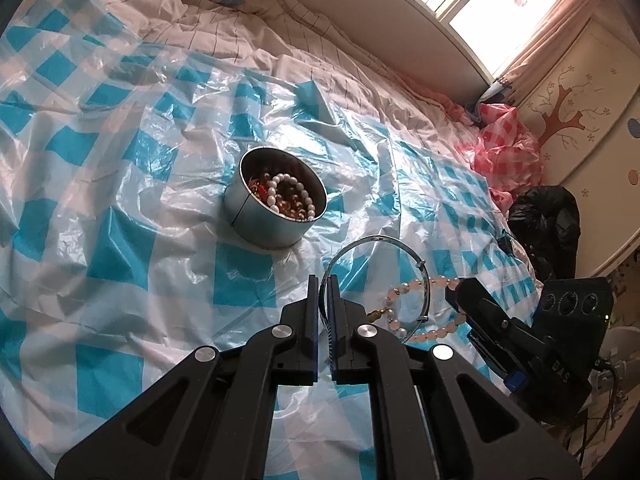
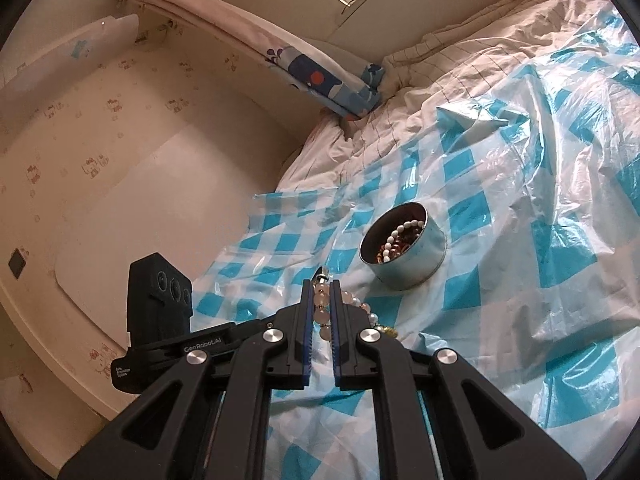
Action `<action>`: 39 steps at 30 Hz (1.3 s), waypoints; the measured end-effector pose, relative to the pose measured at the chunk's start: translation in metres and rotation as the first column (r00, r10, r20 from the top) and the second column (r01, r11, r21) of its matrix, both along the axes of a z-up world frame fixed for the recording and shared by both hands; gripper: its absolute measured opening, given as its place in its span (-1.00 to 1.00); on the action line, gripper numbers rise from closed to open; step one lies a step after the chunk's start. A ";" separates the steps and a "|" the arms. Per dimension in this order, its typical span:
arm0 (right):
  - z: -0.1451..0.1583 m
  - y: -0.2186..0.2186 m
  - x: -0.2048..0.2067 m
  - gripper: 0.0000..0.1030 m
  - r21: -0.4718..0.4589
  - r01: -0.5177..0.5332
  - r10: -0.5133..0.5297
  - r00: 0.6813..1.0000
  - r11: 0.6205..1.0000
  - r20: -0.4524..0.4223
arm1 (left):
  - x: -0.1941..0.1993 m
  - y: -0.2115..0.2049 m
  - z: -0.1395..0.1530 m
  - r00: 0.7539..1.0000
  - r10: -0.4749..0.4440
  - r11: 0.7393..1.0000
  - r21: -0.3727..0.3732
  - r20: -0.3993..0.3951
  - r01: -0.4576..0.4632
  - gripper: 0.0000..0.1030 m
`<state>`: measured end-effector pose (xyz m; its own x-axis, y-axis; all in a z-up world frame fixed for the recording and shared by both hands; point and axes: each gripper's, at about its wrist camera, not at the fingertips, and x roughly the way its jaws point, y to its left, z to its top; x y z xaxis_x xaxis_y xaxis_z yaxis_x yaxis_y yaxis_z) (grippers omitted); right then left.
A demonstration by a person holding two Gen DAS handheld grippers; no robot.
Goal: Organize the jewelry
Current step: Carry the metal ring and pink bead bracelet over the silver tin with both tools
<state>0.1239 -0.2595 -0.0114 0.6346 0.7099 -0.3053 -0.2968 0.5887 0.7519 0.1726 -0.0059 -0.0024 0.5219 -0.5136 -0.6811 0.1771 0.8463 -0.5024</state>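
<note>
L gripper (image 1: 324, 280) is seen clamped on a thin silver bangle (image 1: 376, 276), jaws nearly touching w/ only the wire band pinched between them. The bangle's hoop is held up off the sheet, standing out ahead and to the right of the jaws, its plane roughly upright in the left wrist view. R gripper (image 2: 321, 288) is closed on a pink bead bracelet (image 2: 326, 312); a run of beads is caught between the pads, w/ the rest of the loop draped out to the right of the jaws. In the left wrist view that bracelet appears threaded through or overlapping the bangle's hoop; which of the two cannot be told.

The key relation: the round tin (image 1: 276, 200), already holding pearl strands and other beads, sits on the blue-checked plastic sheet (image 1: 120, 216) ahead of both grippers. From the L it lies ahead and slightly left; from the R, ahead and to the right. Its mouth is open upward. Neither piece is over the tin yet. L gripper is judged the nearer, though not by much. If the two pieces are linked, a snag on release is judged likely, so a separation would be needed first.
</note>
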 end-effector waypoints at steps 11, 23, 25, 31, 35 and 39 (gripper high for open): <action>0.004 0.002 0.018 -0.83 0.060 -0.002 0.002 1.000 0.998 0.001 | 0.012 0.002 0.008 1.000 0.015 1.000 0.009 0.023 -0.015 -0.93; 0.006 0.007 0.040 -0.83 0.080 -0.004 0.004 1.000 0.997 0.000 | 0.030 0.006 0.006 0.999 0.041 0.999 0.011 0.024 -0.041 -0.93; 0.006 0.006 0.048 -0.83 0.095 0.000 0.000 1.000 0.995 0.000 | 0.036 0.008 0.005 0.999 0.050 0.999 0.006 0.022 -0.050 -0.93; 0.008 0.010 0.072 -0.83 0.111 0.008 -0.009 1.000 0.994 0.006 | 0.053 0.015 -0.001 0.996 0.085 0.996 -0.009 0.008 -0.085 -0.93; 0.007 0.014 0.086 -0.83 0.109 0.007 -0.007 1.000 0.994 0.003 | 0.061 0.014 -0.004 0.996 0.094 0.996 -0.012 0.002 -0.094 -0.93; 0.003 0.016 0.097 -0.83 0.108 0.006 -0.005 1.000 0.994 -0.005 | 0.067 0.013 -0.008 0.994 0.106 0.994 -0.012 -0.006 -0.106 -0.93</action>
